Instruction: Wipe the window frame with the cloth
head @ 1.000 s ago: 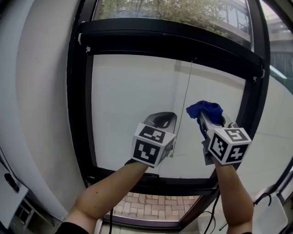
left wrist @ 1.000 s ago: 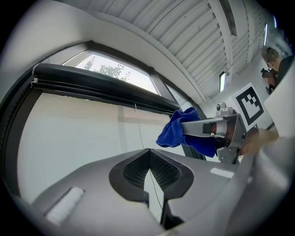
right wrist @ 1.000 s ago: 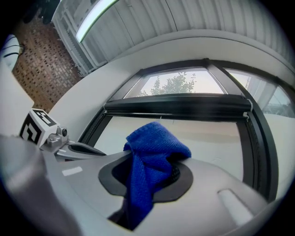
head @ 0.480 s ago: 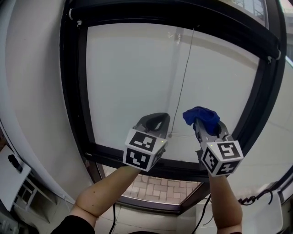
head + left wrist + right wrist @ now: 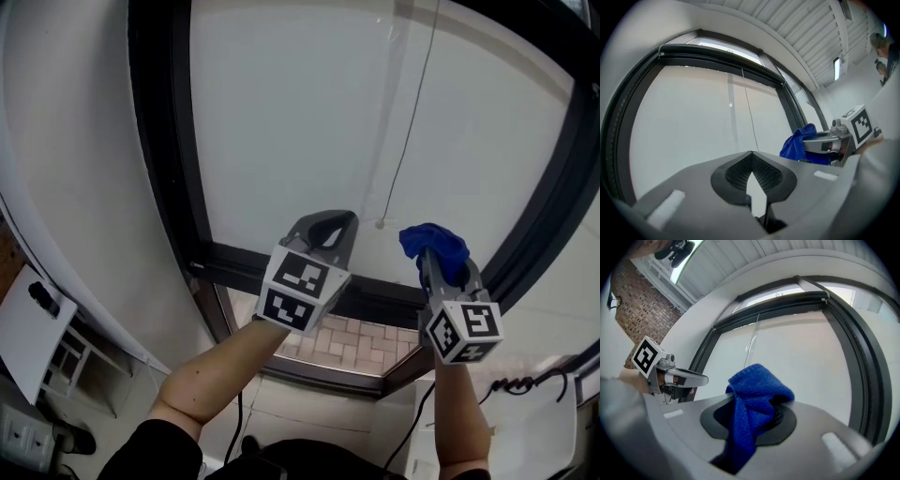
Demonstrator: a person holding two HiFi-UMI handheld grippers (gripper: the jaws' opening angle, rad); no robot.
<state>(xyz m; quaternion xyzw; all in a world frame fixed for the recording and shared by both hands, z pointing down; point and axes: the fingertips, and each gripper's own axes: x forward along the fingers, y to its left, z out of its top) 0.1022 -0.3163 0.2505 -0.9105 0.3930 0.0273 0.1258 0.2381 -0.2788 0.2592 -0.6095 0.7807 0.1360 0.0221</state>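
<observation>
Just short of the black metal window frame, down by its bottom edge, hovering with both tools raised. Grips the bunched blue knitted cloth in the right gripper, with jaws pinched tight on its middle and a loose wad bulging past the tips, probably set proud like that to serve as the wiping pad. No contact with the frame, as far as can be judged. Carries the left gripper just beside it, jaws closed tip to tip on nothing, seemingly held clear as a spare.

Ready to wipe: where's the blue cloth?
The blue cloth is pinched in the right gripper, at the head view's right, above the window frame's bottom rail.
</observation>
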